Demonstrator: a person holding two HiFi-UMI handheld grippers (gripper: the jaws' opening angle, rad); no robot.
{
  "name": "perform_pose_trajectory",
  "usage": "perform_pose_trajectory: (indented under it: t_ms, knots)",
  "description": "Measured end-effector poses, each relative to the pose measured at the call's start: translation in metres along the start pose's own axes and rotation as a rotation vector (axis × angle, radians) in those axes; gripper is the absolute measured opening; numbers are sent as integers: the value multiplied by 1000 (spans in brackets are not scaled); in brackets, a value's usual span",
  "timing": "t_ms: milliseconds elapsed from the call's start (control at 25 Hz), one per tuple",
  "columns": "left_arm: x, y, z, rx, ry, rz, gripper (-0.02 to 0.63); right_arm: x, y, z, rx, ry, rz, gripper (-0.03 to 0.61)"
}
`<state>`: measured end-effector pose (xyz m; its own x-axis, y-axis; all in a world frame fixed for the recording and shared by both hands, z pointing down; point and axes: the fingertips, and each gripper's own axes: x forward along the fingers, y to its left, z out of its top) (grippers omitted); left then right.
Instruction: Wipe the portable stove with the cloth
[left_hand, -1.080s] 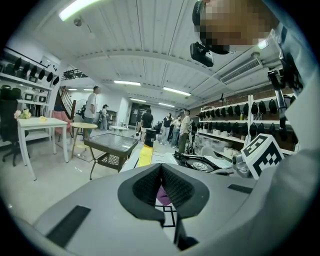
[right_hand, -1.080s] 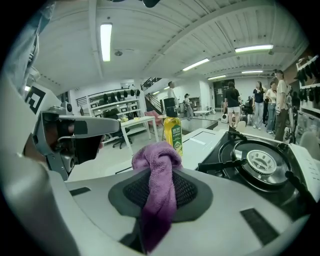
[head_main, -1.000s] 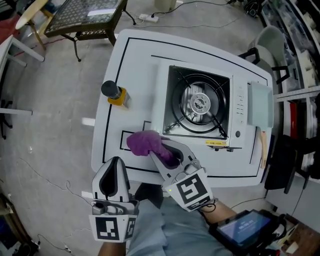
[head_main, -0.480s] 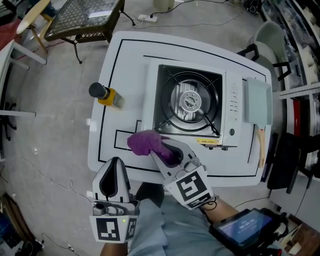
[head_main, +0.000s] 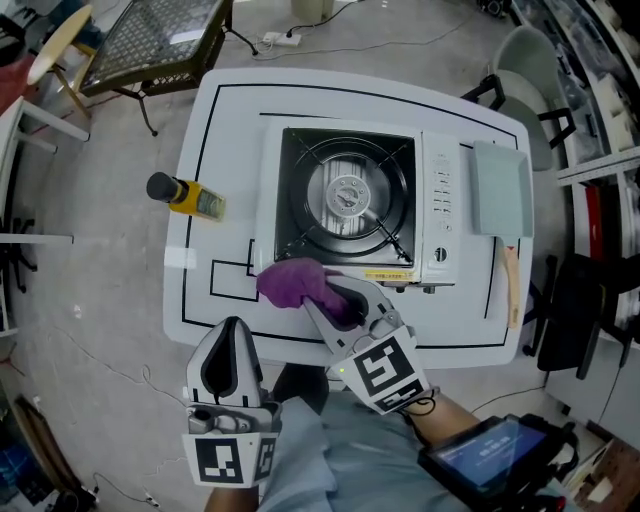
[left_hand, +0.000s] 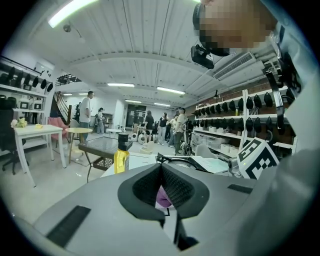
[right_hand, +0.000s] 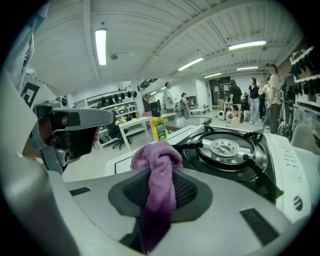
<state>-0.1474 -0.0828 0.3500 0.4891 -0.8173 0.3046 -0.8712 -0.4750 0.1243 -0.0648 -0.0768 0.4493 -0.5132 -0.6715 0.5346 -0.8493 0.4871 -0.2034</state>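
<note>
Right hand-held gripper (head_main: 335, 300) is clamped on the purple cloth (head_main: 290, 282). The cloth is bunched ahead of the jaws and trails back between the pads in the right gripper view. It sits lower centre in the head view, at the bottom-left corner of the portable stove (head_main: 345, 200); contact with the stove is unclear. Left hand-held gripper (head_main: 230, 330) is at bottom left, off the white desk (head_main: 230, 120), jaw tips together with nothing in them. A yellow bottle (head_main: 185, 195) stands on the desk left of the stove.
</note>
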Motion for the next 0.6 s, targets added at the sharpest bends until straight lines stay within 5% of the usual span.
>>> perform_pose_trajectory:
  t_ms: [600]
  knots:
    - [4,-55,5,47,0,-43,18,-42,-36,-19,39,-17,-42,110]
